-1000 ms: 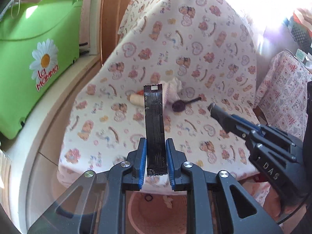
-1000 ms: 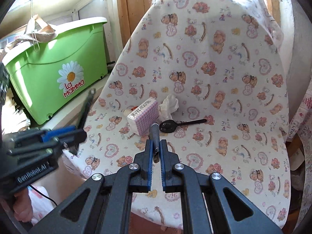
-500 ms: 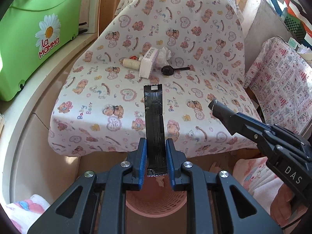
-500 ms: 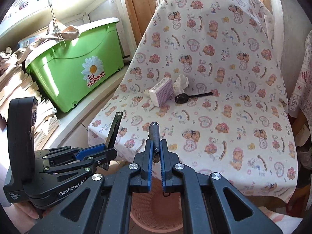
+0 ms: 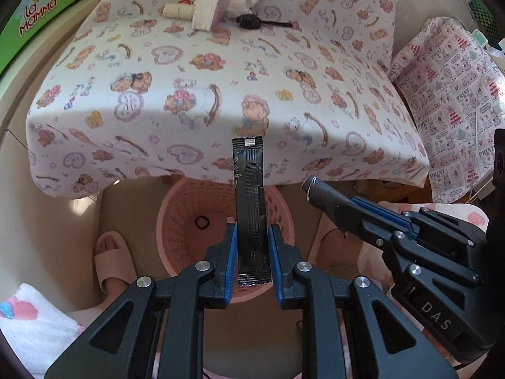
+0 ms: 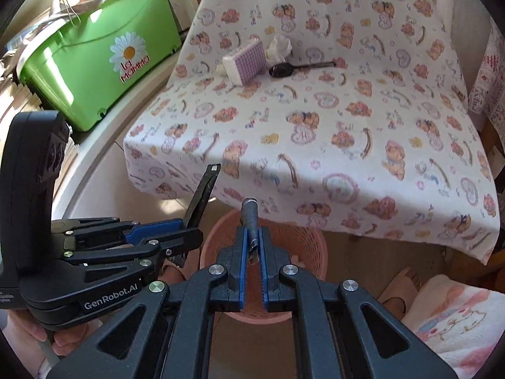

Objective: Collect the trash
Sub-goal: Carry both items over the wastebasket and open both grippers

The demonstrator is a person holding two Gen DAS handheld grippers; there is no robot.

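My left gripper (image 5: pixel 251 246) is shut on a long black sachet wrapper (image 5: pixel 249 195), which stands upright over a pink mesh basket (image 5: pixel 176 221) on the floor. My right gripper (image 6: pixel 252 240) is shut on a dark grey rolled wrapper (image 6: pixel 249 218), above the same pink basket (image 6: pixel 303 233). Each gripper shows in the other's view: the right gripper (image 5: pixel 344 211) to the right, the left gripper (image 6: pixel 189 230) with its sachet (image 6: pixel 205 189) to the left. A crumpled white tissue (image 6: pixel 279 45) lies at the back of the chair seat.
The chair under a bear-print cloth (image 6: pixel 315 110) also carries a purple checked tissue pack (image 6: pixel 246 60), a black spoon (image 6: pixel 284 69) and a thread spool (image 5: pixel 176 11). A green tub (image 6: pixel 88 69) stands left. A pink slipper (image 5: pixel 113 259) lies beside the basket, which holds a hair tie (image 5: pixel 202 221).
Both grippers have sunk and drawn back from the chair seat, tilting downward. The pink basket has come into view below them. Each keeps hold of its wrapper.
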